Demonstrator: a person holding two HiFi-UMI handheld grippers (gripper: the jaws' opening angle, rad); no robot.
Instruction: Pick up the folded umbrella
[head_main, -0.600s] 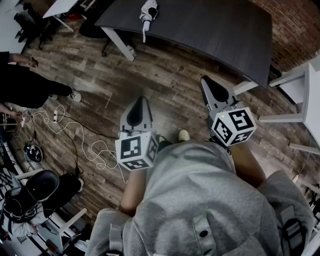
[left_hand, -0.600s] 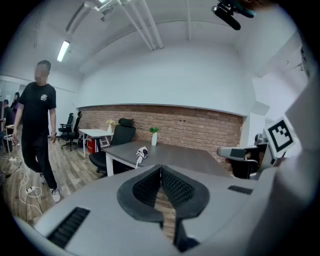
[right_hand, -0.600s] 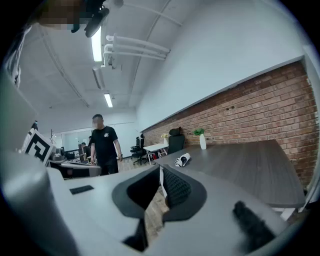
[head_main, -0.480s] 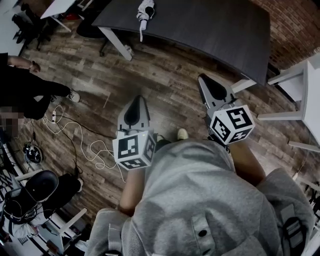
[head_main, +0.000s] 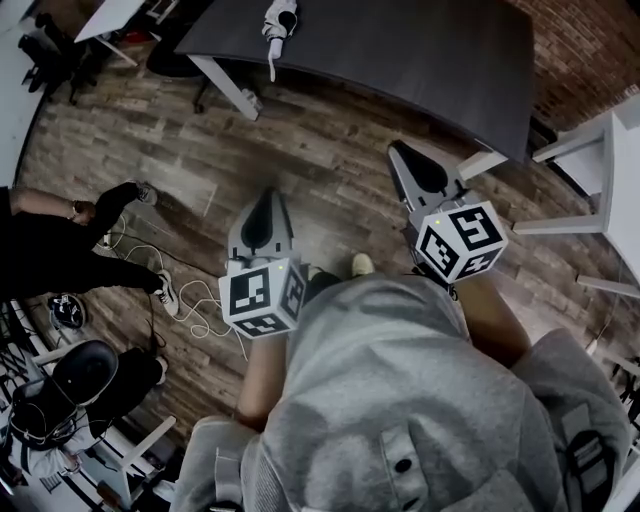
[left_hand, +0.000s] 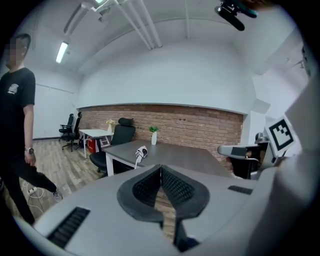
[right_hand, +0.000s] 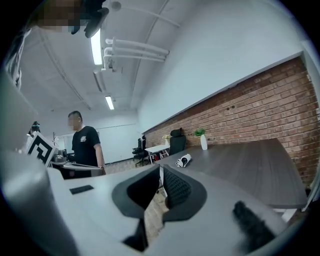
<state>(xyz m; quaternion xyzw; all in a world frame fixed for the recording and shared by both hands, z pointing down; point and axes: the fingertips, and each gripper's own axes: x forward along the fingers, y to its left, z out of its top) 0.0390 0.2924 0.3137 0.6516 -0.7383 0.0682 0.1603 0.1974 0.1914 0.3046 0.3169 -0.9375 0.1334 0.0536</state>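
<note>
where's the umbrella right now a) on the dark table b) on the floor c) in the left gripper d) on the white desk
a: the umbrella lies on the dark table, near its edge.

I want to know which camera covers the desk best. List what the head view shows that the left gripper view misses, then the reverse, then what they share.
Only the head view: the wearer's grey hoodie and a shoe on the wood floor.
Only the left gripper view: a vase with a plant at the desk's far edge, and the ceiling lights.
Both: the dark desk, the umbrella lying folded on it, a bystander in black, and the right tool.
</note>
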